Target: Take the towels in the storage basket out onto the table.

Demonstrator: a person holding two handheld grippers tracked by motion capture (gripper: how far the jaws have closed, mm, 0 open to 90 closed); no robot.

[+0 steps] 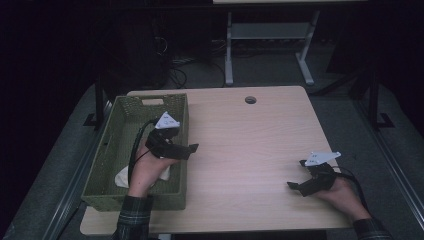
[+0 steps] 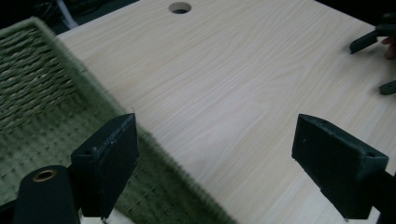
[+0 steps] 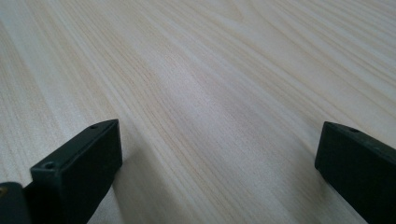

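Note:
A green woven basket (image 1: 125, 150) stands on the left part of the light wooden table (image 1: 250, 145). My left gripper (image 1: 189, 149) hovers over the basket's right rim, pointing right, jaws open. In the left gripper view the left gripper (image 2: 215, 158) holds nothing, with the basket's rim (image 2: 93, 93) running under its left jaw. A white crumpled thing (image 1: 121, 176) lies in the basket, partly hidden by the left hand. My right gripper (image 1: 298, 174) rests low at the table's front right, pointing left. The right gripper (image 3: 215, 163) is open over bare wood.
A round cable hole (image 1: 250, 100) sits near the table's far edge. Beyond the table stand the white legs of another desk (image 1: 229, 55) and cables on the dark floor. The right gripper (image 2: 369, 67) shows far off in the left gripper view.

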